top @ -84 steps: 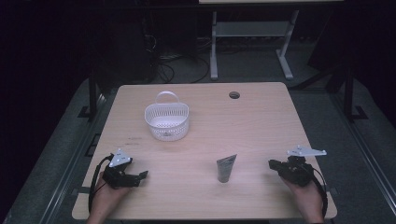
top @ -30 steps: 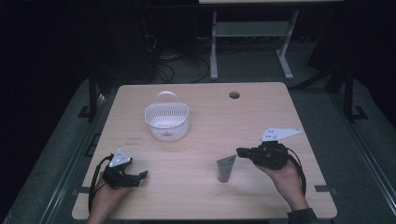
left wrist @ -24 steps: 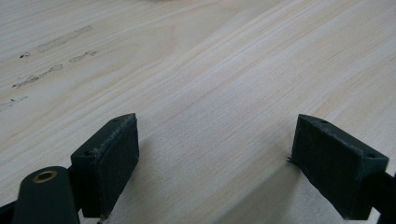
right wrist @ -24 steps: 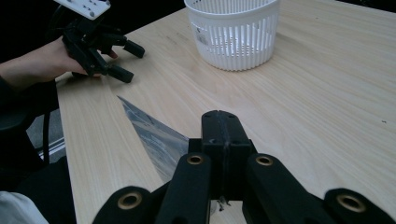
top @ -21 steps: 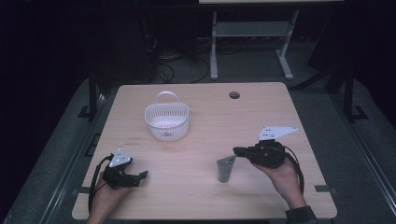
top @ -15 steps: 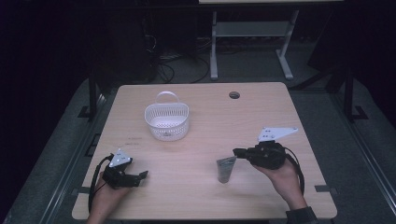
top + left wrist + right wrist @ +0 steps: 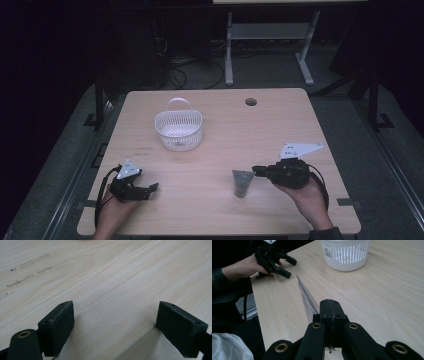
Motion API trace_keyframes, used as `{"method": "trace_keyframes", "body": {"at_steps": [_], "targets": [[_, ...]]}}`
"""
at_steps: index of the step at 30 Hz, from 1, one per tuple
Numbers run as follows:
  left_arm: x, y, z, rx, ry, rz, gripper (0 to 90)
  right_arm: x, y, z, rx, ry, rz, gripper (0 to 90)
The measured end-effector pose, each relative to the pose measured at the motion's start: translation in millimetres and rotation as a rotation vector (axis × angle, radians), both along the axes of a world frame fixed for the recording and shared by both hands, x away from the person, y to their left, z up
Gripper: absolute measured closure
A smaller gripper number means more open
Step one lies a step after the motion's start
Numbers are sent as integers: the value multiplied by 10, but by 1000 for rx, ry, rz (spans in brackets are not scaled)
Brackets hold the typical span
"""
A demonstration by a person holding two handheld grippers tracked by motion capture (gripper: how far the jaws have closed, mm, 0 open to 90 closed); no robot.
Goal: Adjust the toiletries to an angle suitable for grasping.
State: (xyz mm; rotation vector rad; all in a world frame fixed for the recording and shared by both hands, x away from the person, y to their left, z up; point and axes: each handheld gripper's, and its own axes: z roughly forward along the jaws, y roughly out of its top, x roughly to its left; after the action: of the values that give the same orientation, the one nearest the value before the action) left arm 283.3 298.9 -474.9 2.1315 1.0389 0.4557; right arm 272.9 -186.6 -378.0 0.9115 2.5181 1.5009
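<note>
Near edge of the wooden counter (image 7: 220,145), at about 7 o'clock: left hand-held gripper (image 7: 150,188) resting low on the wood, jaws spread wide with bare counter between the pads (image 7: 60,322), held by the left hand (image 7: 112,212). At about 5 o'clock: right hand-held gripper (image 7: 256,171) held level in the right hand (image 7: 307,197), pointing toward 9 o'clock, jaws pressed fully together with nothing between them; tips just at the flat top edge of the grey tube (image 7: 242,183), contact not clear enough to call. Tube standing upright, cap end down, flat crimped end up, at about 6 o'clock, between the two grippers and nearer the right one. Farther off, at about 11 o'clock: white slotted basket (image 7: 178,130) with its handle raised, well apart from both grippers. Toward 1 o'clock, near the far edge: small round cable hole (image 7: 250,102).
</note>
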Motion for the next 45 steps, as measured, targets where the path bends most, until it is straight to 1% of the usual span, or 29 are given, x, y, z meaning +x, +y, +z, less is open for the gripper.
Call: {"method": "trace_keyframes", "body": {"at_steps": [16, 24, 30, 33, 34, 35, 36, 37, 38, 39, 40, 41, 42, 43, 44, 45], "targets": [[0, 0, 0, 0, 0, 0, 141, -184, 12, 3, 1, 8, 22, 899], [0, 0, 0, 0, 0, 0, 141, -249, 38, -16, 3, 17, 42, 899], [0, 0, 0, 0, 0, 0, 141, -284, 65, -21, 2, 16, 59, 899], [0, 0, 0, 0, 0, 0, 141, -290, 65, -24, 0, 13, 59, 898], [0, 0, 0, 0, 0, 0, 141, -287, 57, -28, 1, 13, 54, 898], [0, 0, 0, 0, 0, 0, 141, -276, 32, -42, 5, 9, 35, 896], [0, 0, 0, 0, 0, 0, 141, -276, 32, -42, 5, 9, 35, 896], [0, 0, 0, 0, 0, 0, 141, -256, -8, -65, 8, 5, 12, 869], [0, 0, 0, 0, 0, 0, 141, -256, -8, -65, 8, 5, 12, 869], [0, 0, 0, 0, 0, 0, 141, -246, -31, -78, 7, 6, -3, 854], [0, 0, 0, 0, 0, 0, 141, -236, -54, -93, 4, 6, -17, 834], [0, 0, 0, 0, 0, 0, 141, -216, -96, -124, -5, 2, -47, 793], [0, 0, 0, 0, 0, 0, 141, -216, -96, -124, -5, 2, -47, 793], [0, 0, 0, 0, 0, 0, 141, -204, -120, -142, -9, 3, -62, 771], [0, 0, 0, 0, 0, 0, 141, -190, -151, -166, -19, 0, -83, 742], [0, 2, 1, 2, 0, -2, 141, -171, -199, -206, -33, -7, -114, 685]]}}
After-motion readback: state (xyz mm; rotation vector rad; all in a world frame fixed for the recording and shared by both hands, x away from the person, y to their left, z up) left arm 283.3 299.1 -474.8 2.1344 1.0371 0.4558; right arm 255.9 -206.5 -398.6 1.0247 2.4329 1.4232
